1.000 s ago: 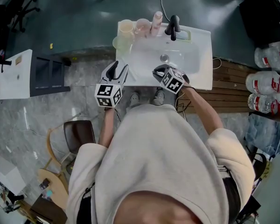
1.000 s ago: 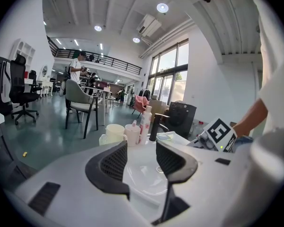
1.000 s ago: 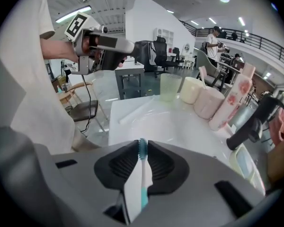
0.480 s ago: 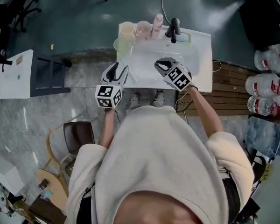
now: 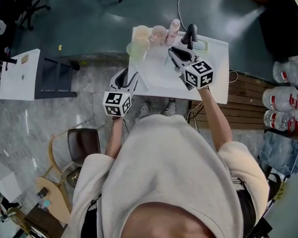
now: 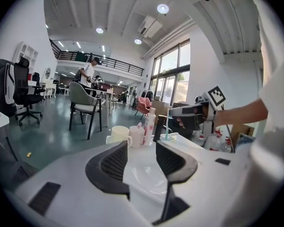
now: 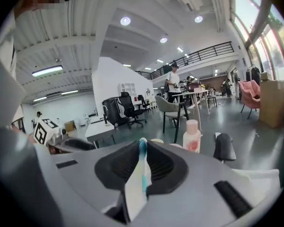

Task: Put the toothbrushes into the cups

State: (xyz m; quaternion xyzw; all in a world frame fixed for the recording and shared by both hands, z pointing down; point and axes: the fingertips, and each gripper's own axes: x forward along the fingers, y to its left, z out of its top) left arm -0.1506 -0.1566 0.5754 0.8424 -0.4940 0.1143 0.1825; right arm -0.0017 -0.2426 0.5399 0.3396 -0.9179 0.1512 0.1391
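Right gripper lifted from white ceramic sink toward cream mug and pink cup, jaws clenched on teal-and-white plastic toothbrush, left gripper jaws released, empty

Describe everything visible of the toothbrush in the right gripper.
The slim white-and-teal plastic toothbrush is clamped in the right gripper; nothing else visibly touches it. Its teal end sits at the jaw tips. From the left gripper view it hangs roughly upright over the white ceramic sink. Bristles cannot be made out.
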